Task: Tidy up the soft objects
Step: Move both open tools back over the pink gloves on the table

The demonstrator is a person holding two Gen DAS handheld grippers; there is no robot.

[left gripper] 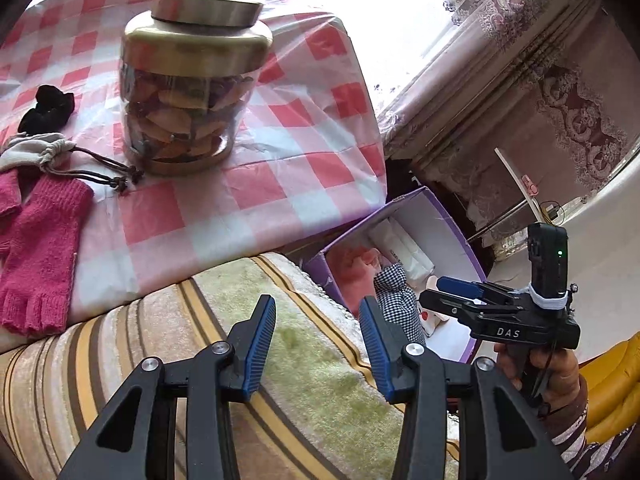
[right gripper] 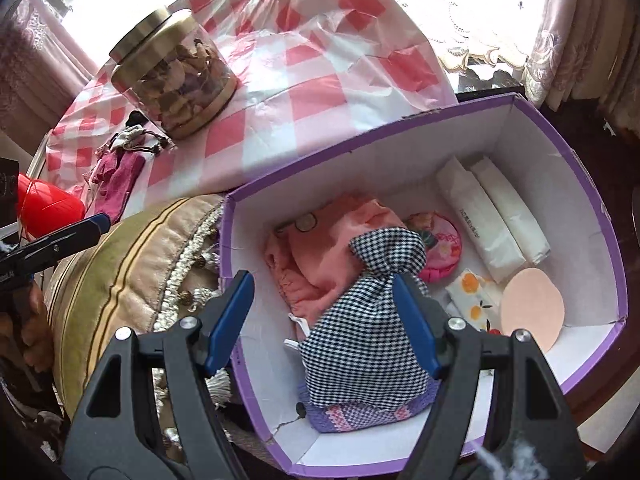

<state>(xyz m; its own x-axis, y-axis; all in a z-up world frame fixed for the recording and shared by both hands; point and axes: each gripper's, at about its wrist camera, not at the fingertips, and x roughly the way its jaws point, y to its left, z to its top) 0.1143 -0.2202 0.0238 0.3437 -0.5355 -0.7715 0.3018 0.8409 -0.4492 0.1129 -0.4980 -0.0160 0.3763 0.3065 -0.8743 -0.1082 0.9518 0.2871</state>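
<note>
Hanging over the purple box (right gripper: 576,184), the right gripper (right gripper: 324,320) is seen with its jaws wide and nothing pressed between them; the checkered pouch (right gripper: 372,320) lies free in the box on top of the peach cloth (right gripper: 320,256), with white tissue packs (right gripper: 492,216) packed at two o'clock. The box is already crowded, so further items may be heaped above the rim and spill toward the striped cushion (right gripper: 120,264) at nine o'clock. The left gripper (left gripper: 316,344) is held half open and empty above that cushion — well apart from the soft things still on the checked tablecloth (left gripper: 260,184). The glass jar (left gripper: 188,80) at eleven o'clock stands just beside them and could be knocked by a careless reach. The pink gloves (left gripper: 40,248) at nine o'clock may be pinched singly, one being left behind. The drawstring pouch (left gripper: 36,148) trails cords (left gripper: 104,168) toward the jar — a snag there could drag it.
</note>
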